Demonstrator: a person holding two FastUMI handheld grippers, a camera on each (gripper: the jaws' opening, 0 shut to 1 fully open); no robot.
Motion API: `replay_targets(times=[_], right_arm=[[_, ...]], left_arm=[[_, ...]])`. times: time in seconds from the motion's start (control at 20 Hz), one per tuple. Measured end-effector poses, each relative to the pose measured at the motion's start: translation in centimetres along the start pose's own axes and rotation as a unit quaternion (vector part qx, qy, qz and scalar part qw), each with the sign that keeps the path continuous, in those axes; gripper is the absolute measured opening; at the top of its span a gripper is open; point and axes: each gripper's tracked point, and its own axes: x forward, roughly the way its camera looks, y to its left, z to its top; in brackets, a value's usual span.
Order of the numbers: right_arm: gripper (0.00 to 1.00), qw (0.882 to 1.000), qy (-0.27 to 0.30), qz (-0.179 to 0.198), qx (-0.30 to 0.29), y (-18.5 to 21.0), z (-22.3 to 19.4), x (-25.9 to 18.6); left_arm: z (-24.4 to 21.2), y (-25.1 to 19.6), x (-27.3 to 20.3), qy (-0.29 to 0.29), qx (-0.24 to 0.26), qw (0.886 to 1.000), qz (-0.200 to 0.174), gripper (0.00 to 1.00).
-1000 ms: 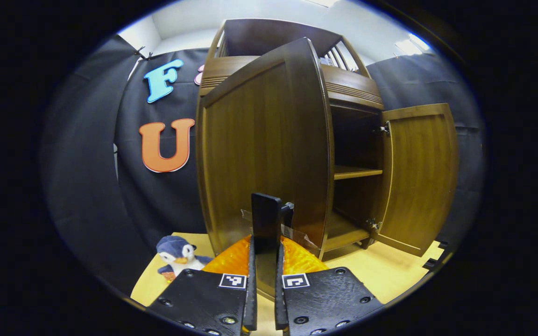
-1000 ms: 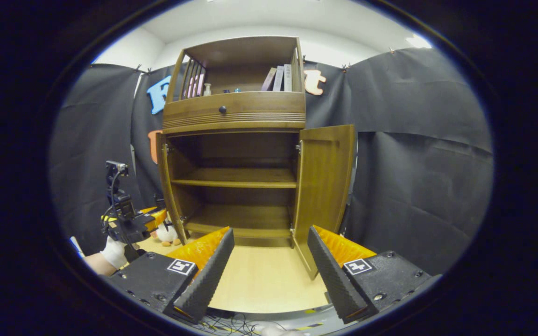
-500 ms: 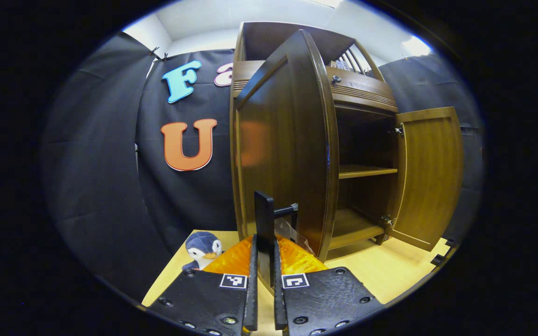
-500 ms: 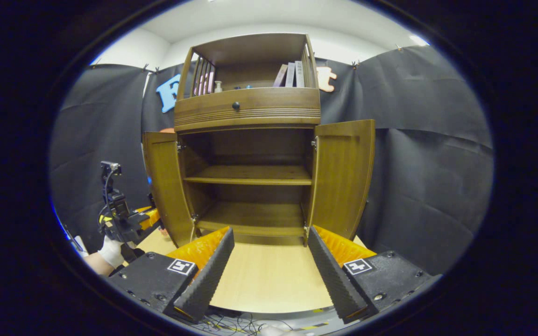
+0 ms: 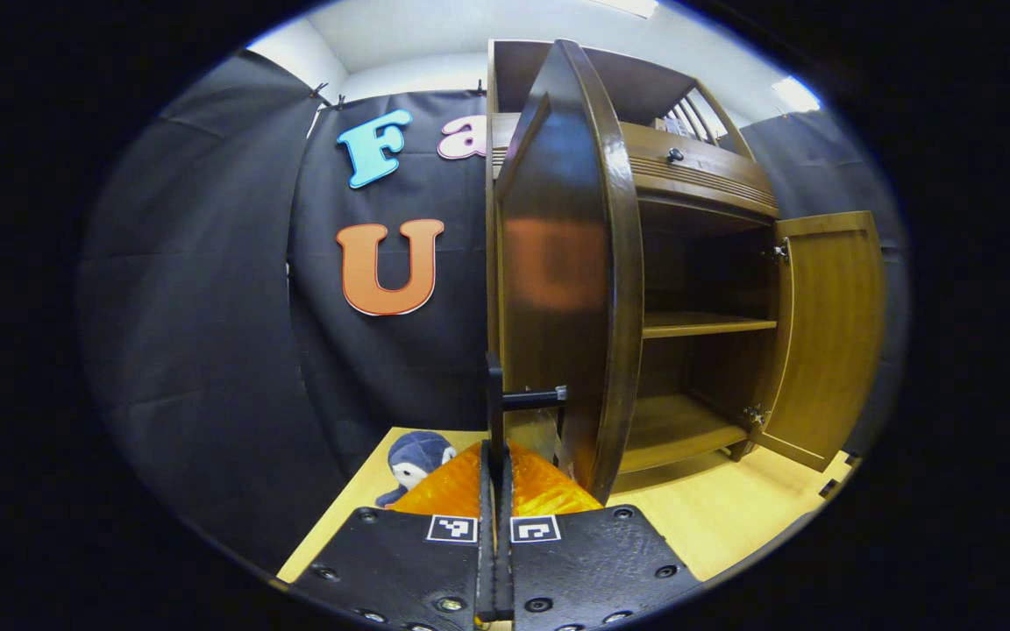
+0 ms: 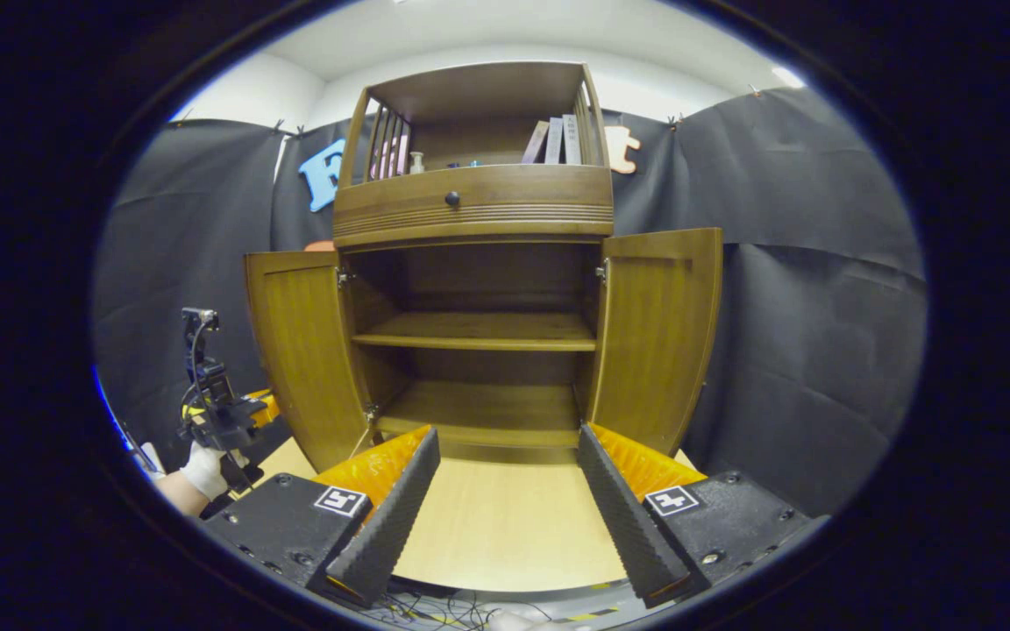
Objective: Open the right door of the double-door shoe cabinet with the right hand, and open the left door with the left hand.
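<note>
The left door [image 6: 303,350] has swung wider over the last second, pulled by the left gripper [image 5: 494,491] clamped on its handle [image 5: 529,399] (right gripper [image 6: 505,491] gapes idle), so both doors now look open.

In the left gripper view the left door [image 5: 562,263] hides the cabinet's left interior, and the plush penguin [image 5: 413,456] is half hidden behind the left gripper [image 5: 494,491]. In the right gripper view the items on the top shelf [image 6: 470,149] are too small to identify.
</note>
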Motion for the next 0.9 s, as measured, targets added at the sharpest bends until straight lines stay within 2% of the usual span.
replay_targets(times=[0.5, 0.55, 0.6, 0.9], right_arm=[[1.00, 1.000, 0.002, 0.003, 0.005, 0.8, 0.0, 0.7], [1.00, 1.000, 0.003, 0.004, 0.005, 0.8, 0.0, 0.8], [1.00, 1.000, 0.003, 0.004, 0.005, 0.9, 0.1, 0.8], [1.00, 1.000, 0.004, 0.011, 0.000, 1.6, 0.1, 1.0]], left_arm=[[0.0, 1.7, 0.2, -0.014, 0.003, 1.000, -0.024, 0.00], [0.0, 1.9, 0.2, -0.015, 0.003, 0.999, -0.029, 0.10], [0.0, 2.1, 0.1, -0.016, 0.003, 0.999, -0.034, 0.00], [0.0, 4.0, 0.6, -0.017, 0.003, 0.997, -0.072, 0.00]])
